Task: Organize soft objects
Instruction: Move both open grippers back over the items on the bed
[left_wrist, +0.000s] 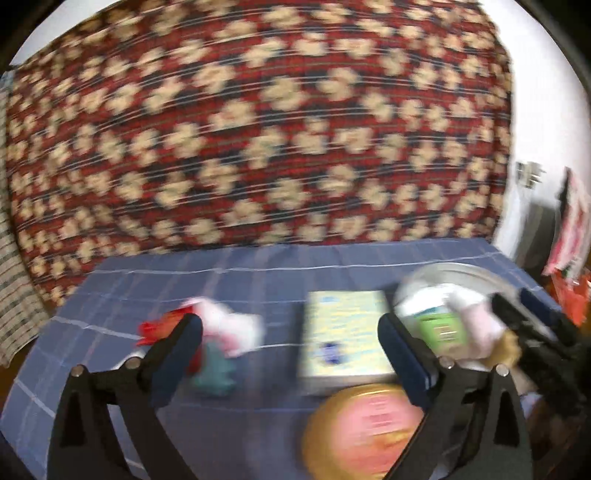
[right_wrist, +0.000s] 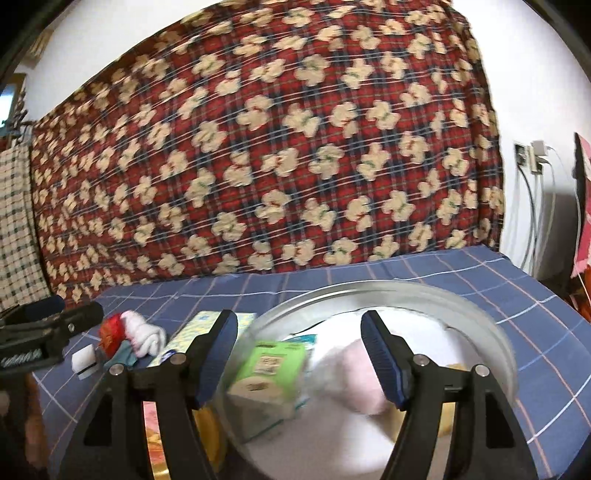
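Both grippers hold nothing. The left gripper (left_wrist: 290, 347) has its fingers wide apart above the blue tabletop (left_wrist: 258, 269). The right gripper (right_wrist: 299, 354) is partly open over the metal basin (right_wrist: 480, 325), where the pink soft cloth (right_wrist: 362, 384) lies beside a green-labelled tissue pack (right_wrist: 269, 373).

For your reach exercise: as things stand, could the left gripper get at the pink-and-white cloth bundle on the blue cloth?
Probably yes. The left gripper is open and empty, and the cloth bundle lies just ahead beside its left finger, nothing covering it.
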